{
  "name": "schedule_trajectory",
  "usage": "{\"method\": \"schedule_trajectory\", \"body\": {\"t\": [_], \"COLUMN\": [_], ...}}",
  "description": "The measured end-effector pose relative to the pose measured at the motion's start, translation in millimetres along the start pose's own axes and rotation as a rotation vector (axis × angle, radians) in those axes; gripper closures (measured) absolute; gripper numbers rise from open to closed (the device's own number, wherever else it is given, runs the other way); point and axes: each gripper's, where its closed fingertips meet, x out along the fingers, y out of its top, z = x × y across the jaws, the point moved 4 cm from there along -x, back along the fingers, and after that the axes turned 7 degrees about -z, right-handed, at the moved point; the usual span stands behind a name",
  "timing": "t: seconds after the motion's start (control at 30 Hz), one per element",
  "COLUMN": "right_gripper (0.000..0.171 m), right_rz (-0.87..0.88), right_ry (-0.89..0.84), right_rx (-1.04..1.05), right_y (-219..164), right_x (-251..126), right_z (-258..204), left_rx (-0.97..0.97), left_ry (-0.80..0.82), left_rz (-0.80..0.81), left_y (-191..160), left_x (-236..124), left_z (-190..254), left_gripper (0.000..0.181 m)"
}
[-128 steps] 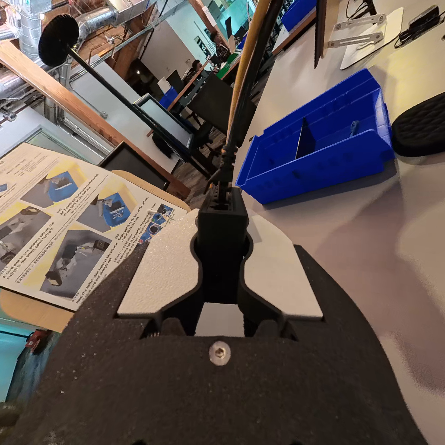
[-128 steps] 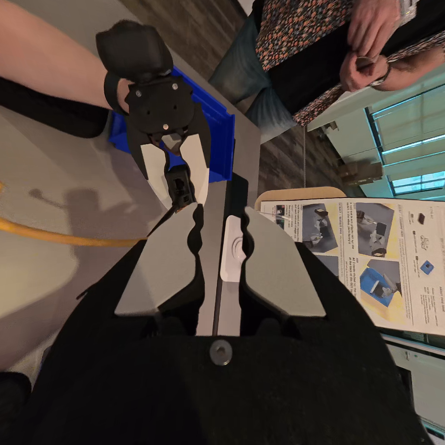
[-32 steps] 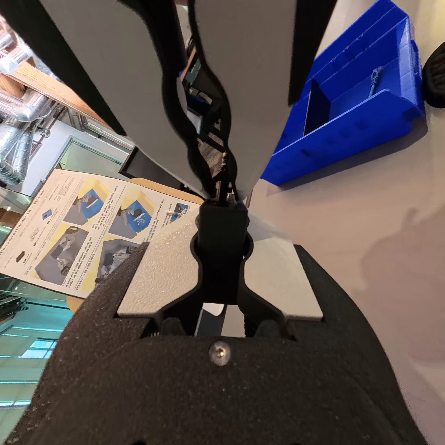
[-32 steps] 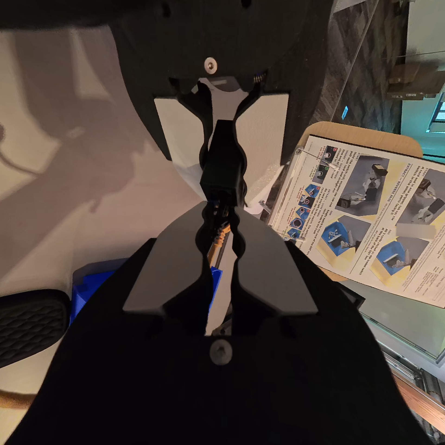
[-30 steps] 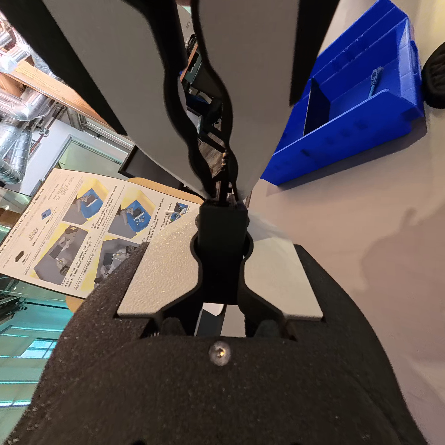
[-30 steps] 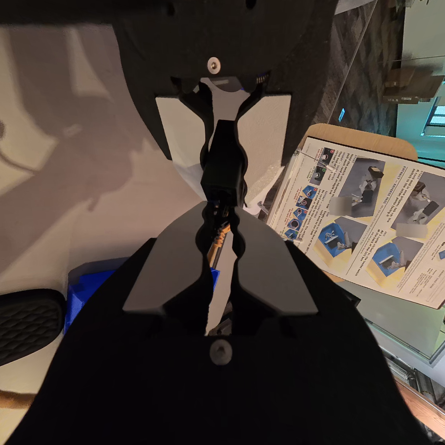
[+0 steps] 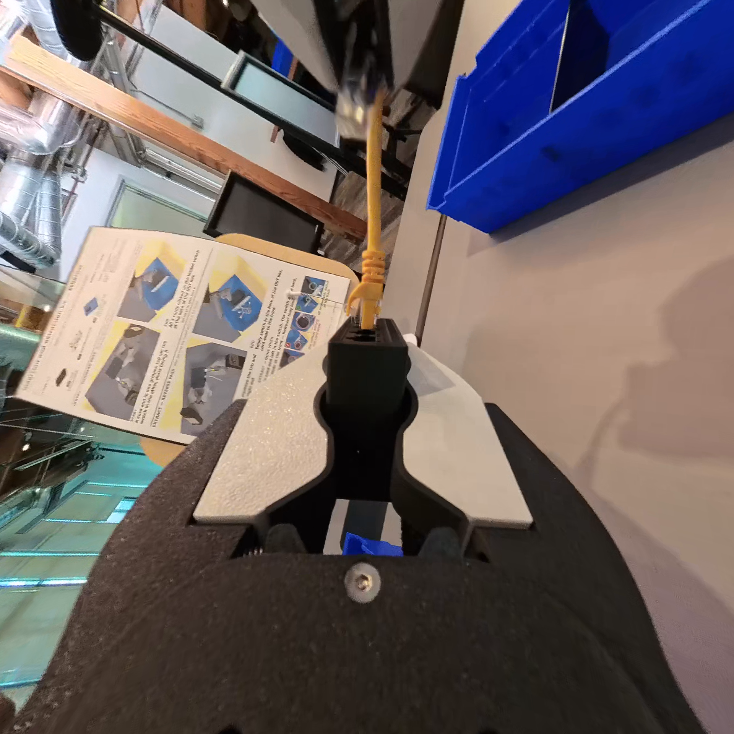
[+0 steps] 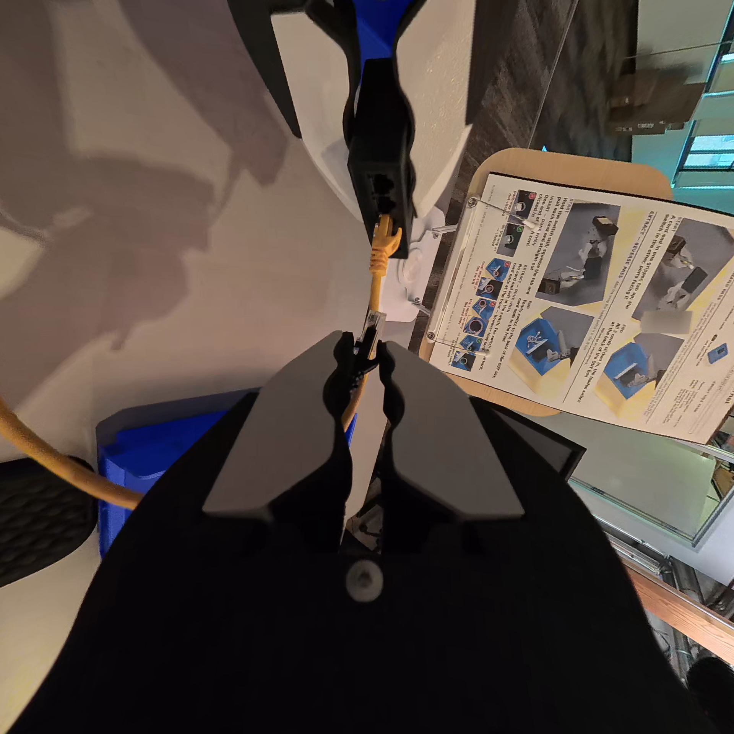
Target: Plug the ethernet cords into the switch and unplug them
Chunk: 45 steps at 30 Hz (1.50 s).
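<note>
Black switch (image 7: 367, 401), rigid and light, sits clamped between left claw (image 7: 367, 381) fingers. Yellow cord (image 7: 373, 222) plugged in just ahead. Farther out, right claw (image 8: 363, 353) pinches a black plug (image 8: 367, 339); grip the hard plug, never the limp cord.

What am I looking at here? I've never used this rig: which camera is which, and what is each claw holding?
There is no robot arm. A person holds two handheld two-finger grippers, and each has a camera looking along its fingers. In the left wrist view, the left gripper clamps a black ethernet switch, with a yellow ethernet cord plugged into one port. In the right wrist view, the right gripper pinches a black cord's clear plug, which is outside the switch. On the grey table sits a blue bin. An instruction sheet stands past the table's edge.
</note>
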Motion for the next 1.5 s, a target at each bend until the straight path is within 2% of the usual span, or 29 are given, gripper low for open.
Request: {"method": "schedule_trajectory", "body": {"t": [0.2, 0.37, 0.67, 0.77, 0.87, 0.97, 1.1, 1.4, 1.5], "right_gripper": [0.160, 0.160, 0.159, 0.160, 0.160, 0.160, 0.160, 0.160, 0.160], "right_rz": [0.003, -0.030, 0.031, 0.068, 0.111, 0.121, 0.179, 0.173, 0.217], "right_ry": [-0.098, -0.179, -0.203, -0.187, -0.187, -0.195, -0.141, -0.156, -0.191], "right_rx": [-0.010, -0.058, 0.000, 0.079, 0.210, 0.337, 0.541, 0.696, 0.715], "right_y": [5, 21, 31, 26, 4, -33, -79, -142, -150], "right_x": [-11, -18, -33, -38, -49, -57, -59, -51, -57], "right_z": [17, 24, 32, 38, 53, 64, 66, 45, 45], "left_rx": [-0.059, -0.066, -0.098, -0.080, -0.068, -0.053, 0.007, -0.012, -0.016], "left_ry": [-0.091, -0.098, -0.111, -0.139, -0.156, -0.182, -0.223, -0.262, -0.249], "left_rz": [0.063, 0.099, 0.140, 0.119, 0.101, 0.087, -0.008, -0.025, -0.069], "left_y": [-17, -22, -24, -27, -29, -28, -35, -39, -48], "left_x": [8, 5, 0, 2, 3, 4, 19, 33, 35], "left_z": [3, 1, -3, 2, 5, 8, 23, 35, 32], "left_gripper": [0.153, 0.153, 0.153, 0.153, 0.153, 0.153, 0.153, 0.152, 0.153]}}
